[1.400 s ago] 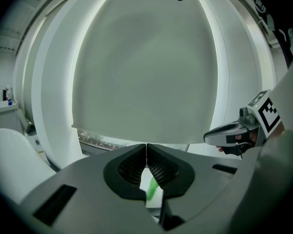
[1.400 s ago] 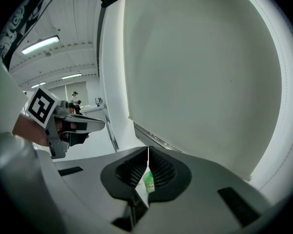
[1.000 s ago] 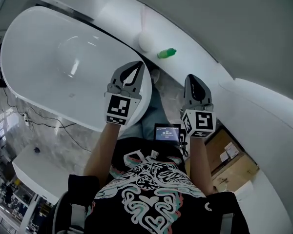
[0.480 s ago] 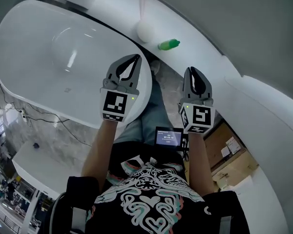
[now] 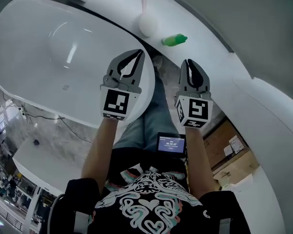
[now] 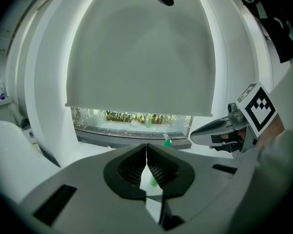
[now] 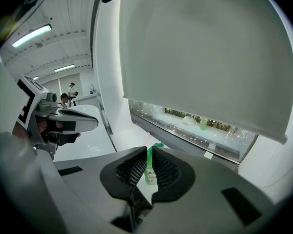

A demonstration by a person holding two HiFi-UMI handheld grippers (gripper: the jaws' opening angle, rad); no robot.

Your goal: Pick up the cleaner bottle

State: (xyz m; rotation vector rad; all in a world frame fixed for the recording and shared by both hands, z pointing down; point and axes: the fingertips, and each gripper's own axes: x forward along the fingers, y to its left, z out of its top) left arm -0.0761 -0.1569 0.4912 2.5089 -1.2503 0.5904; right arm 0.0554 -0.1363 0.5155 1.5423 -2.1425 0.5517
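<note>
The green cleaner bottle (image 5: 174, 40) stands on the white ledge (image 5: 205, 57) behind the bathtub, next to a white ball (image 5: 147, 24). Both grippers hang in the air short of it and hold nothing. My left gripper (image 5: 140, 52) is shut, over the bathtub's rim. My right gripper (image 5: 188, 61) is shut too, just below and slightly right of the bottle. In the left gripper view the bottle (image 6: 166, 142) shows beyond my left gripper (image 6: 146, 147), with my right gripper (image 6: 217, 130) at the right. In the right gripper view the bottle (image 7: 149, 167) lies straight ahead, past my right gripper (image 7: 151, 149).
A large white bathtub (image 5: 39, 57) fills the left. Cardboard boxes (image 5: 234, 155) lie at the lower right, and cables (image 5: 34, 118) run over the marble floor. A small screen (image 5: 171, 143) hangs at the person's chest. A window with a lowered blind (image 6: 141, 57) lies ahead.
Both grippers have sunk a little, side by side, with jaws still shut. The bottle stays where it was on the ledge.
</note>
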